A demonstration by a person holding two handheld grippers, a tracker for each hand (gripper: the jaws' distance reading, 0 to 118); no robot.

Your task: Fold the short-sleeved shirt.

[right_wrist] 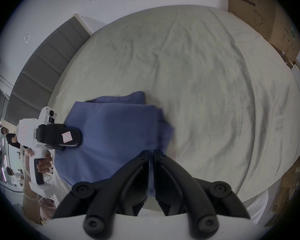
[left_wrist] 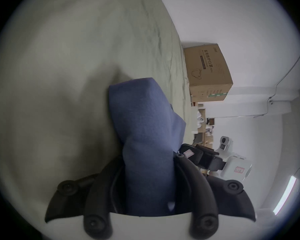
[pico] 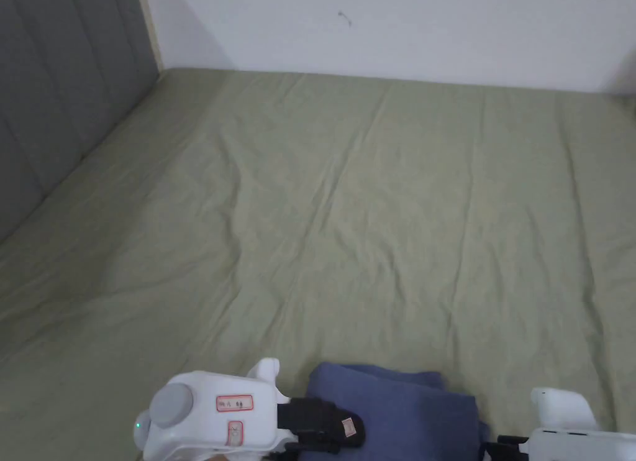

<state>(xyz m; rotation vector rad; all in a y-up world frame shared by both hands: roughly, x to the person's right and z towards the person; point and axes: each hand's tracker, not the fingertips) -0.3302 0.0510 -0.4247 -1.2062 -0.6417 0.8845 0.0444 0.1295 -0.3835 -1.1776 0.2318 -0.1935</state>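
My left gripper [left_wrist: 148,183] is clamped on the folded blue shirt [pico: 397,406] at the bed's [pico: 348,220] near edge; my right gripper [right_wrist: 151,154], jaws nearly closed, pinches its right edge. It's soft, light cloth, best held by the edges.

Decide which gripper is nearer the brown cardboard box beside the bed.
Right. The right gripper grips the folded blue shirt on the side toward the cardboard box; the left gripper holds the far side.

Dark printed characters are seen on the cardboard box [left_wrist: 208,74], beyond the left gripper [left_wrist: 149,157]; the red-framed stickers [pico: 234,403] on its body cannot be read.
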